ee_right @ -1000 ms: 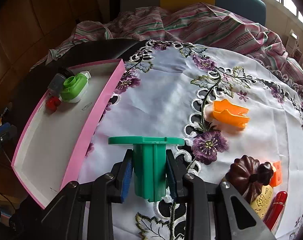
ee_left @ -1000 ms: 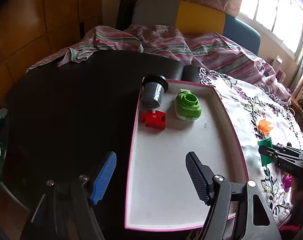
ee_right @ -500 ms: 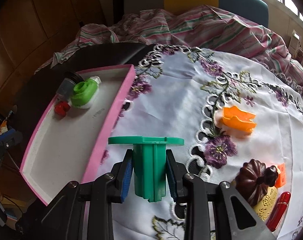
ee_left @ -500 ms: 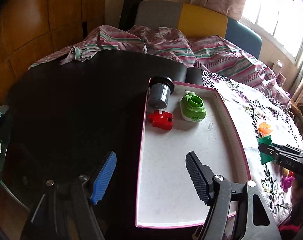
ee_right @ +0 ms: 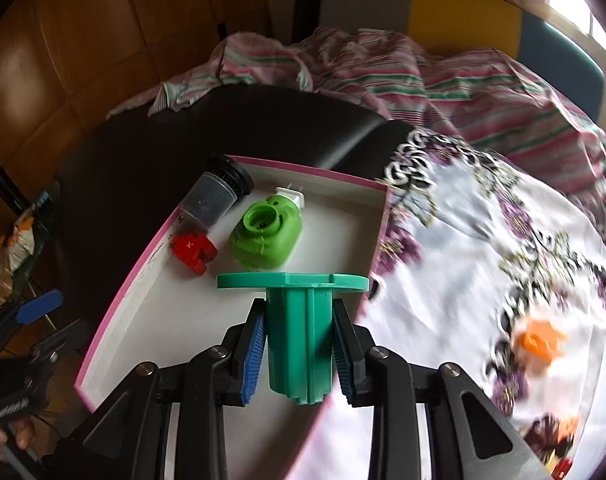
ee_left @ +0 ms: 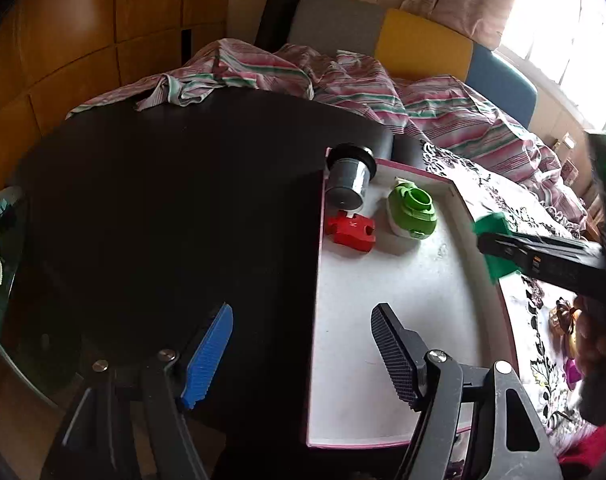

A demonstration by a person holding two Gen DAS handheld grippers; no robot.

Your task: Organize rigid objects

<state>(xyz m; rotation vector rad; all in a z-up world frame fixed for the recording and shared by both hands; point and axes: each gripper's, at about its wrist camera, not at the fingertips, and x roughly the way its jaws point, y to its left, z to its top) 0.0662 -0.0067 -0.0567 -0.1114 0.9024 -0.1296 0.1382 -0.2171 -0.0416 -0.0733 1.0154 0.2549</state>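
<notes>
Dark tabletop (ee_left: 163, 208) is seen on one side and a white embroidered cloth (ee_right: 503, 248) on the other, with a pink-rimmed white tray (ee_right: 119, 300) lying between them. Nearest in the right wrist view, a teal flanged piece (ee_right: 299, 344) is clamped at its ribbed stem between the pads of the right gripper (ee_right: 299, 354), the flat flange held uppermost just past the fingertips and over the near part of the tray. Beyond it, inside the tray, a red block (ee_right: 191, 249) and a green rounded holder (ee_right: 267, 236) are set side by side (a white plug end shows at the holder's far side), and a grey jar with a black cap (ee_right: 219, 192) is laid tilted in the far corner. Further off on the cloth an orange piece (ee_right: 541, 342) is blurred. The left gripper (ee_left: 303, 354) is held with its fingers wide apart and nothing between them, above the tray's left rim. Striped bedding (ee_left: 343, 80) is heaped behind.
</notes>
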